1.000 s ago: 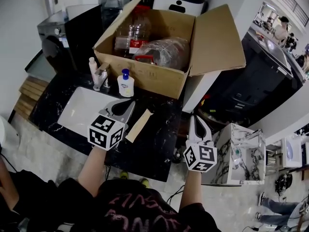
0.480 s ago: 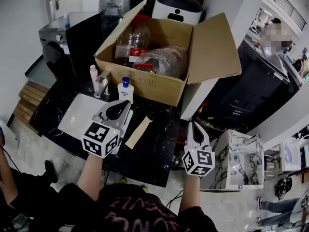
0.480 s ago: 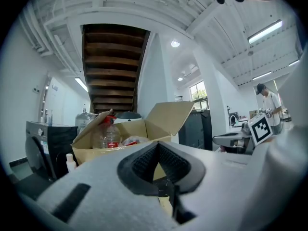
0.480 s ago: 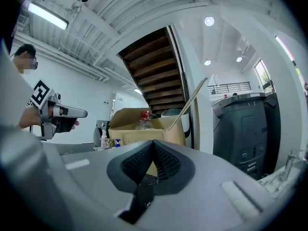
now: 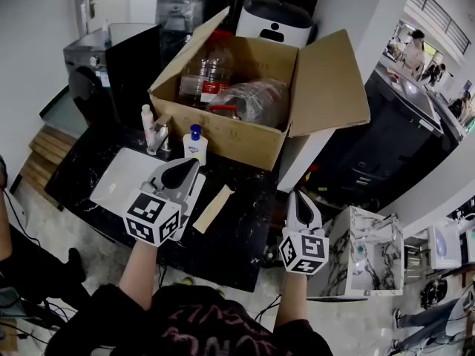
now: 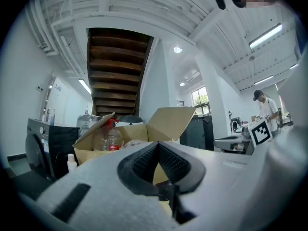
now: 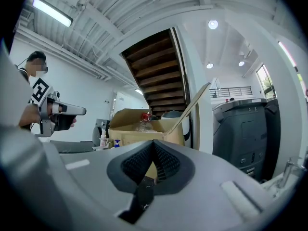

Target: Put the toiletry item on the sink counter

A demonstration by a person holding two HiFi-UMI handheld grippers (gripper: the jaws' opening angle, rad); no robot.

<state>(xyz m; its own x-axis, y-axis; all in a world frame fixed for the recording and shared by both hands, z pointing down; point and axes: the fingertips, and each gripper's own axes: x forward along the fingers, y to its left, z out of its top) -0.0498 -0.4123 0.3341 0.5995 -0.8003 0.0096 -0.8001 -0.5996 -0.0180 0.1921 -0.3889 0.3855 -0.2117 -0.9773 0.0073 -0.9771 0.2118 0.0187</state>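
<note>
While both hand-held tools hover over the near edge of a black marble sink counter (image 5: 239,232), the left gripper (image 5: 188,167) and the right gripper (image 5: 300,200) each have their jaws pressed together on nothing. A cardboard strip (image 5: 214,208) lies on the stone between them, at 3 o'clock from the left gripper. At that gripper's 9 o'clock sits the white basin (image 5: 119,180). Just past its tips, at 12 o'clock, a white pump bottle (image 5: 194,144) with a blue top stands upright on the counter, just in front of an open cardboard box (image 5: 237,136). A faucet (image 5: 158,133) and a small pale bottle (image 5: 147,116) stand at the pump bottle's 9 o'clock. Clear plastic bottles (image 5: 210,69) and a crumpled plastic bag (image 5: 252,95) fill the box.
</note>
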